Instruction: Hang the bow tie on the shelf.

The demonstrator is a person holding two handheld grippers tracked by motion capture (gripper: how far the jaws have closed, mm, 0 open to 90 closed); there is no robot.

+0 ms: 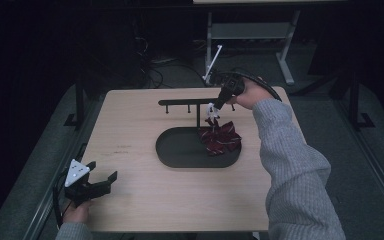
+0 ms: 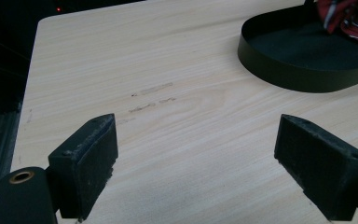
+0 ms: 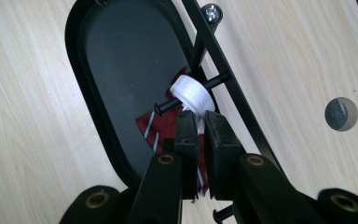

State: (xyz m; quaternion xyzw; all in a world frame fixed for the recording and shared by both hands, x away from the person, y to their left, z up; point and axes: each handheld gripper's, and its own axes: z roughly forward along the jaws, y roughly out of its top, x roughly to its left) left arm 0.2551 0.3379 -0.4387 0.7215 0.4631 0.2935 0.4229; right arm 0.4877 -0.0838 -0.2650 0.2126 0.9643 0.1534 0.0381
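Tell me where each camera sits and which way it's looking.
High view: above the person's side, looking forward and down at the table; forearms, both tools show.
Left gripper view: on the left tool, low, looking across the table; jaws apart.
Right gripper view: on the right tool, looking down at the white loop it pinches.
All three share the black tray.

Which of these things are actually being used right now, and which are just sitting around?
In use:
- right tool, shut on the white loop
- red striped cloth hanging from that loop
- black rack's peg, which the loop is around
- black oval tray under the cloth

Idle:
- left tool, open over bare table
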